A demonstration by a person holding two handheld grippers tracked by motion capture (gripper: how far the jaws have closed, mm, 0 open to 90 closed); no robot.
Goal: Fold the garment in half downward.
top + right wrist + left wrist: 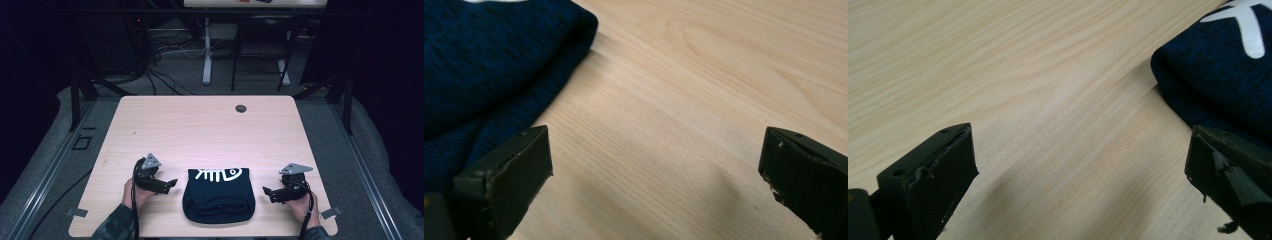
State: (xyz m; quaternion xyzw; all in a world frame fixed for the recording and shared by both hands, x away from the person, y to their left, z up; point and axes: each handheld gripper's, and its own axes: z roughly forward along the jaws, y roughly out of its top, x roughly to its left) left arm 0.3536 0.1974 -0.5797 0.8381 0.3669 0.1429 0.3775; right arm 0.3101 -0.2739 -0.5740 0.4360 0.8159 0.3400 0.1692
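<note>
folded navy knit garment [218, 195], white fish-bone print, near table edge between my grippers | left gripper [170, 183] spread, empty | right gripper [267, 191] spread, empty | pale woodgrain table [200, 130] | dark room

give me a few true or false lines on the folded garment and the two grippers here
1. The folded dark blue garment lies between the left gripper and the right gripper. True.
2. The left gripper is clamped on the garment. False: its jaws stand wide apart over bare table.
3. The garment shows a white fishbone print. True.
4. The right gripper is shut. False: its jaws are wide open, with wood between them.
5. The garment hangs over the table's near edge. False: it lies wholly on the tabletop.
</note>
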